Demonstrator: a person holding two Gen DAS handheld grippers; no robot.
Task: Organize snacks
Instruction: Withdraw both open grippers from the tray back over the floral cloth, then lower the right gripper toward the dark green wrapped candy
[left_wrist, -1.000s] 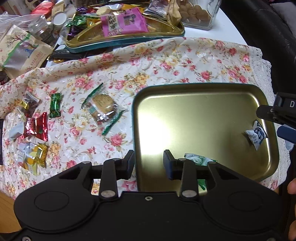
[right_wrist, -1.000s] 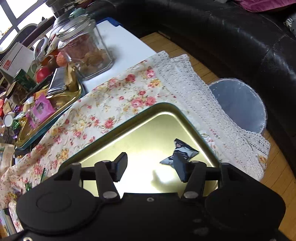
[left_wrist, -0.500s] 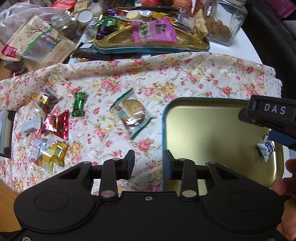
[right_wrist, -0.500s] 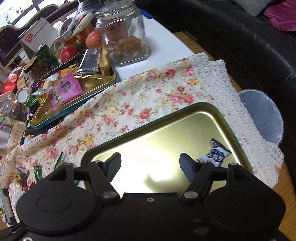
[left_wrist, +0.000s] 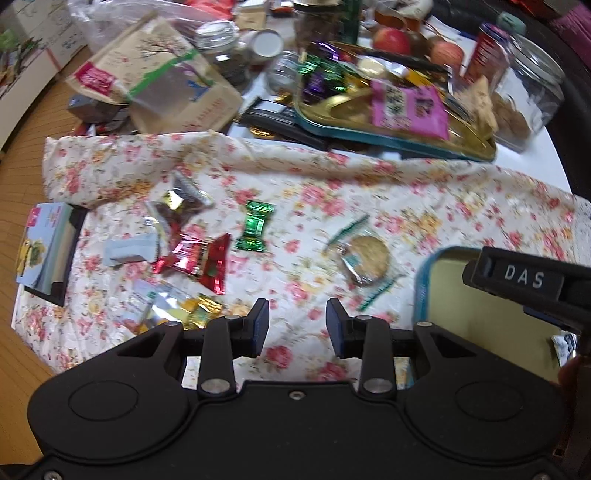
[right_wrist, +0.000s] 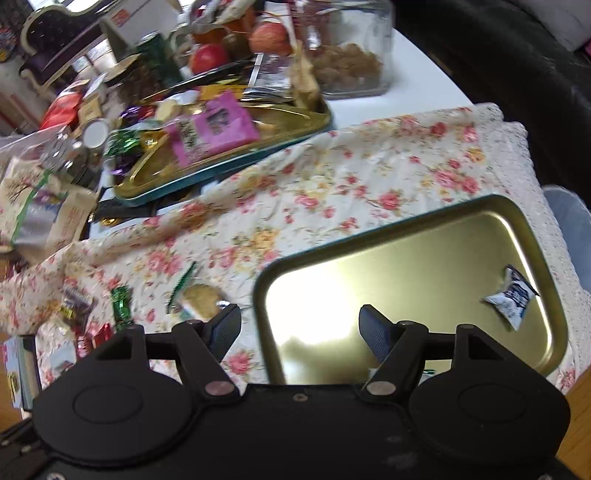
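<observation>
Both hand-held grippers are spread and carry nothing. The left hand-held gripper (left_wrist: 293, 326) hangs above loose snacks: a wrapped biscuit (left_wrist: 364, 260) ahead-right, a green candy (left_wrist: 255, 226) ahead-left, awaiting collection. The right hand-held gripper (right_wrist: 300, 332), jaws just widened, straddles the gold tray (right_wrist: 424, 258) rim; one white-blue candy (right_wrist: 511, 297) lies inside it.

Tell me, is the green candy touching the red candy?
Apart. In the left wrist view, flowered cloth shows between the green candy and the red candy.

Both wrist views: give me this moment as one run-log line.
left gripper: open, empty, over cloth | right gripper: open, empty, jaws just opening | tray: one white-blue packet | cracker: on cloth
</observation>
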